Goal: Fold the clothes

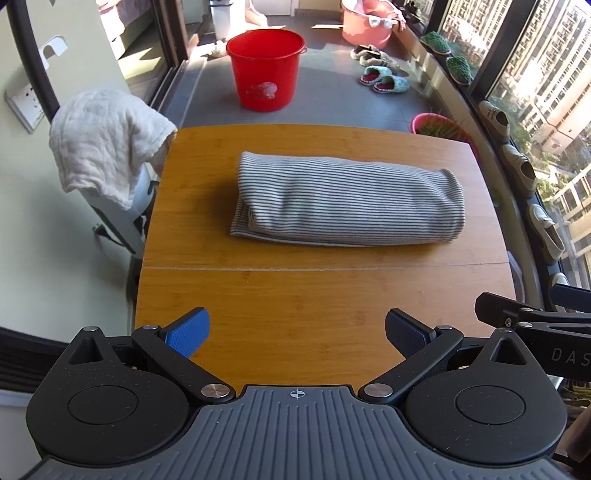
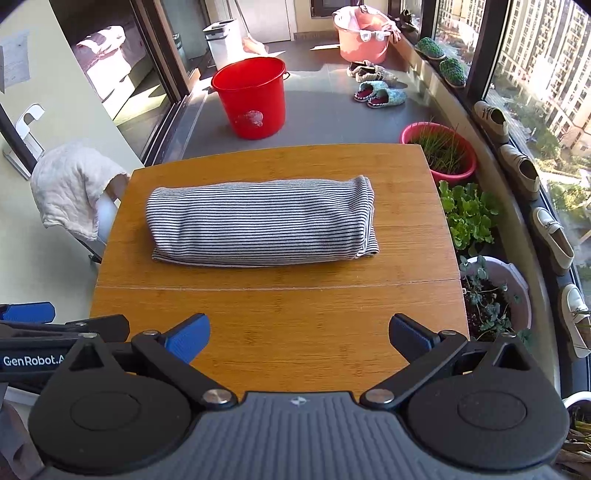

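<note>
A grey-and-white striped garment (image 1: 345, 201) (image 2: 260, 223) lies folded into a long flat bundle across the middle of the wooden table (image 1: 295, 306) (image 2: 280, 314). My left gripper (image 1: 297, 332) is open above the table's near edge, well short of the garment, with nothing between its blue pads. My right gripper (image 2: 299, 334) is open too, level with it and just as far back from the cloth. Each gripper shows at the edge of the other's view.
A white cloth (image 1: 99, 144) (image 2: 70, 184) hangs over a chair at the table's left. Past the far edge stand a red bucket (image 1: 266, 68) (image 2: 251, 101) and a pink tub (image 2: 364, 35). Potted plants (image 2: 467, 218) and shoes (image 2: 519, 170) line the window on the right.
</note>
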The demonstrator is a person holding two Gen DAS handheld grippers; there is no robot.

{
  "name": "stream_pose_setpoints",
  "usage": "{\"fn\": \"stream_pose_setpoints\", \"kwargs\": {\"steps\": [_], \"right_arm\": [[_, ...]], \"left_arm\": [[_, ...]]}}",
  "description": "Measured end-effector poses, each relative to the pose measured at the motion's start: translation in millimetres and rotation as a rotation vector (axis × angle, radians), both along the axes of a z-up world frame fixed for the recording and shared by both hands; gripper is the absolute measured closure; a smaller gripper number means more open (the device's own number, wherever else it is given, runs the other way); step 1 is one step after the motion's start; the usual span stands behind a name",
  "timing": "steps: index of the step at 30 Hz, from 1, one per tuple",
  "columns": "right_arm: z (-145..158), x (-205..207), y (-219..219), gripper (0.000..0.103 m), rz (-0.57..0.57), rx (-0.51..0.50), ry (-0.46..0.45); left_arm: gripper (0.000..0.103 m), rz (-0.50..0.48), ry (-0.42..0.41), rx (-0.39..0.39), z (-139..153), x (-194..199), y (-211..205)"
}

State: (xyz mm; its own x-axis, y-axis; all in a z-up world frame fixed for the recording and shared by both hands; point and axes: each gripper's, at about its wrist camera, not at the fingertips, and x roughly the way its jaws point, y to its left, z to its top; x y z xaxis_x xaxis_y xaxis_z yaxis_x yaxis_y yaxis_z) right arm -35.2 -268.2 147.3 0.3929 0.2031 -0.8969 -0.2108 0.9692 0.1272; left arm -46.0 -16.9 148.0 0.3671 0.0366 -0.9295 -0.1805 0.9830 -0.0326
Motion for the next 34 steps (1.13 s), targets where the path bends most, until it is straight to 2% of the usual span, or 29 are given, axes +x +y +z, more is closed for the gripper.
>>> {"fn": "stream_pose_setpoints", "kwargs": {"steps": [6,12,25,34], "right_arm": [[-2.3,-8.6,-4.3,0.000,-0.049,0.000,-0.012],[-1.2,-9.9,1.5,0.000,-0.065,0.000,-0.038],[1.9,-3.7,1.5,0.000,-0.033,-0.010,-0.041],[0.8,4.8,2.6,0.000,0.012,-0.007,-0.025]], "left_arm": [[0.000,-0.069,-0.012,0.030,0.1,-0.5,-5.2],[0.000,-0.090,-0.021,0.027,1.3,0.8,-2.1],[0.000,-0.047,-0.047,0.010,9.4,-4.4,4.6],[0.000,0.062,-0.023,-0.034,5.3,-8.7,13.2]]}}
